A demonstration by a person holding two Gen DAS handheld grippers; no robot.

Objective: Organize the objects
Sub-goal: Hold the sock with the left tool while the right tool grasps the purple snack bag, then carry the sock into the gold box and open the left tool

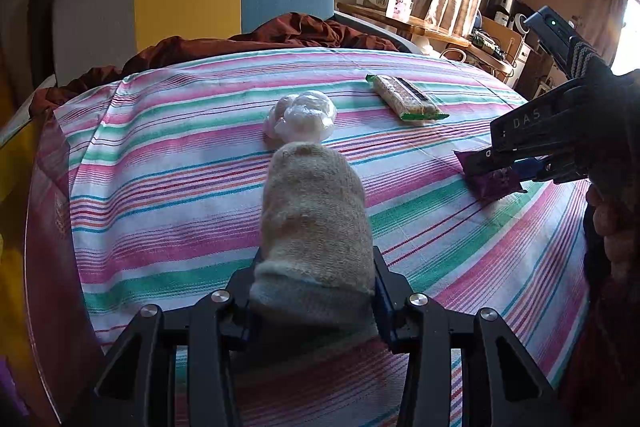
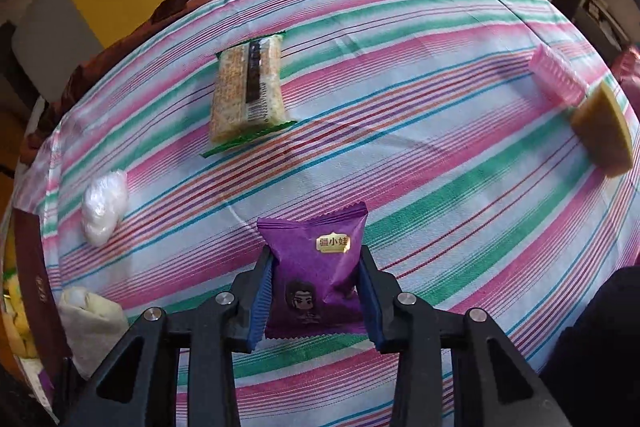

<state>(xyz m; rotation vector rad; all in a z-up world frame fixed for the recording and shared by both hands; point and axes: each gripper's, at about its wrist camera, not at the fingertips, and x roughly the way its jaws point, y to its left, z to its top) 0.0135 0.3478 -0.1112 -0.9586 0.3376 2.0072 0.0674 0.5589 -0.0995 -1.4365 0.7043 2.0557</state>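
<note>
Purple snack packet [image 2: 316, 275] pinched in right tongs [image 2: 316, 291].

Sock [image 1: 314, 227]: beige knit cloth, fuzzy, matt. Tablecloth [image 1: 168, 163]: woven striped cotton-like cloth, matt, on the table. Purple snack packet [image 2: 316, 279]: plastic film, low satin sheen, crimped ends. Cereal bar wrapper [image 2: 246, 95]: clear glossy film, green edges. White bundle [image 1: 300, 117]: crinkled translucent plastic. Left tool [image 1: 314, 307]: matt black plastic, bright metal rivets. Right tool [image 2: 316, 301]: same, ribbed blue pads [image 2: 262, 297].
</note>
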